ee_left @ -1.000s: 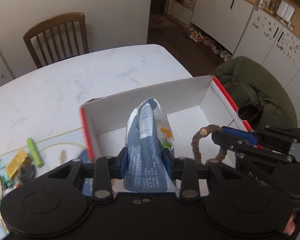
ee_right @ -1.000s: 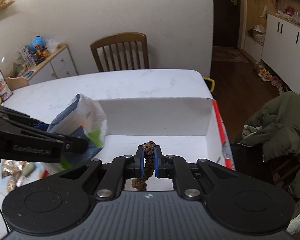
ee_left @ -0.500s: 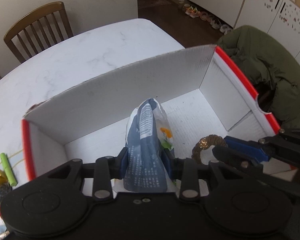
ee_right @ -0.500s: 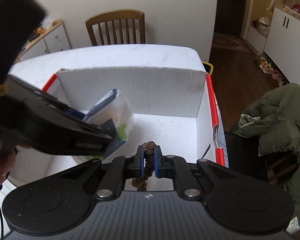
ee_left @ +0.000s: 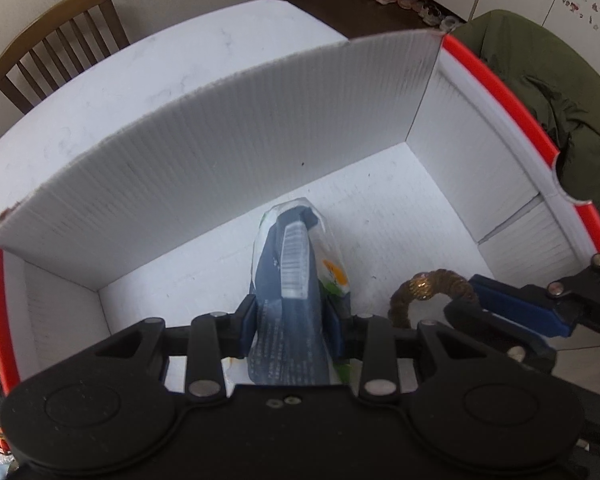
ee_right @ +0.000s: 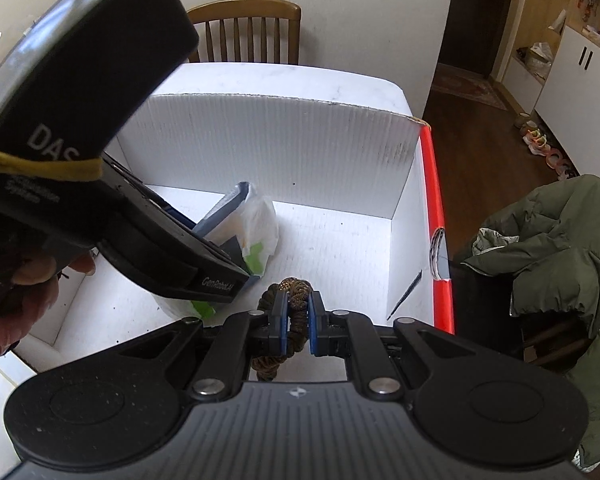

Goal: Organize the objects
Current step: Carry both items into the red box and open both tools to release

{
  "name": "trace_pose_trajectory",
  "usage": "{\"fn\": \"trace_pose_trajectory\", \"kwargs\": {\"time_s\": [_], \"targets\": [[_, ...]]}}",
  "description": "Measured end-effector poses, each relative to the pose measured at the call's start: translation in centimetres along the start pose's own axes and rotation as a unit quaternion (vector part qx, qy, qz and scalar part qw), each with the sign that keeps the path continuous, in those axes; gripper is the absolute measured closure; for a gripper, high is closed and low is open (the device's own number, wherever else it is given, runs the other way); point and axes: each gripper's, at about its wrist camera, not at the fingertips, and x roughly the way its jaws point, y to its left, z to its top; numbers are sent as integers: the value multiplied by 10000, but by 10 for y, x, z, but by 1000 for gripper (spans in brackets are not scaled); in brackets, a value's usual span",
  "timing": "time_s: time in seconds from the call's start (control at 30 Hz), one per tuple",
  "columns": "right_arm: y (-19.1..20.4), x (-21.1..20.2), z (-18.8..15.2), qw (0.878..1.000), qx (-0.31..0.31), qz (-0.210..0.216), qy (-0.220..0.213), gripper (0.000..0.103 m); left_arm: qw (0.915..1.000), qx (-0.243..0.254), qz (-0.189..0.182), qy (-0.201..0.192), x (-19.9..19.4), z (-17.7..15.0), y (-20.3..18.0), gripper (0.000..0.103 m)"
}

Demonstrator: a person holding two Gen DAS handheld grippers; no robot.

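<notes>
1. The left gripper [ee_left: 292,316] clamps a blue-and-white bag [ee_left: 292,280] over the box floor.
2. The right gripper [ee_right: 296,320] pinches a braided brown ring [ee_right: 290,292], just beside the bag.
3. Both sit inside the white red-edged box [ee_left: 220,140].
4. Beyond stands a wooden chair [ee_right: 252,36].

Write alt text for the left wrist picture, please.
The left gripper holds a blue-and-white packet over a white box with red edges. At right, the right gripper holds a brown braided ring over the same box.
</notes>
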Motion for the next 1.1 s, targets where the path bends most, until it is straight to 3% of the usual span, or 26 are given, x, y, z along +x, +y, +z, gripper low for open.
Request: {"fn": "trace_pose_trajectory", "kwargs": {"time_s": [0.27, 0.4, 0.53, 0.9, 1.1], "targets": [[-6, -7, -1, 9998, 127, 145, -61, 93, 9999, -22, -88, 57, -2, -3, 4, 63], [-9, -13, -3, 9994, 220, 262, -107, 93, 9999, -52, -124, -15, -11, -7, 8, 52], [-9, -21, -4, 9990, 281, 285, -178, 92, 9997, -87, -179, -108, -21, -11, 12, 49], [-4, -51, -3, 9972, 444, 397, -453, 75, 9963, -400, -372, -668, -67, -29, 35, 39], [7, -67, -2, 9966, 409, 377, -614, 74, 9923, -488, -460, -1041, -91, -40, 44, 38]]}}
